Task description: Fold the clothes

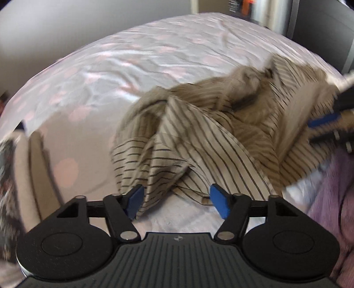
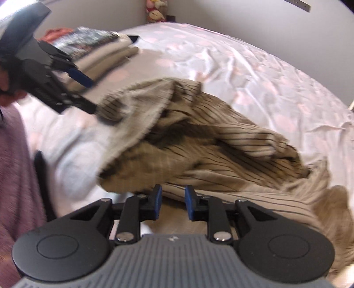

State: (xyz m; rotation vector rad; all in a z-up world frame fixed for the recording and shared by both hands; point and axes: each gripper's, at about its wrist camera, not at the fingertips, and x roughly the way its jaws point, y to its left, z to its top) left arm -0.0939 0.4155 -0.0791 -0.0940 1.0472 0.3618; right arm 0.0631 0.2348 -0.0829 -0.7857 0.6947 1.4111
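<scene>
A beige shirt with dark thin stripes [image 1: 199, 133] lies crumpled on the bed, blurred by motion. My left gripper [image 1: 177, 200] is open at the shirt's near edge, and a fold of cloth lies by its left pad [image 1: 135, 200]. In the right wrist view the left gripper [image 2: 93, 96] comes in from the upper left, with its lower finger against the shirt [image 2: 210, 137]. My right gripper [image 2: 173, 202] stands narrowly open, low over the shirt's flat part, gripping nothing. In the left wrist view the right gripper [image 1: 320, 130] shows at the right edge over the cloth.
The bed sheet [image 1: 132, 55] is white with pale pink spots and wrinkled. A stack of folded clothes [image 2: 95, 46] sits at the far left of the bed. A plush toy [image 2: 156, 11] stands by the wall. A person's purple sleeve [image 2: 13, 155] is close on the left.
</scene>
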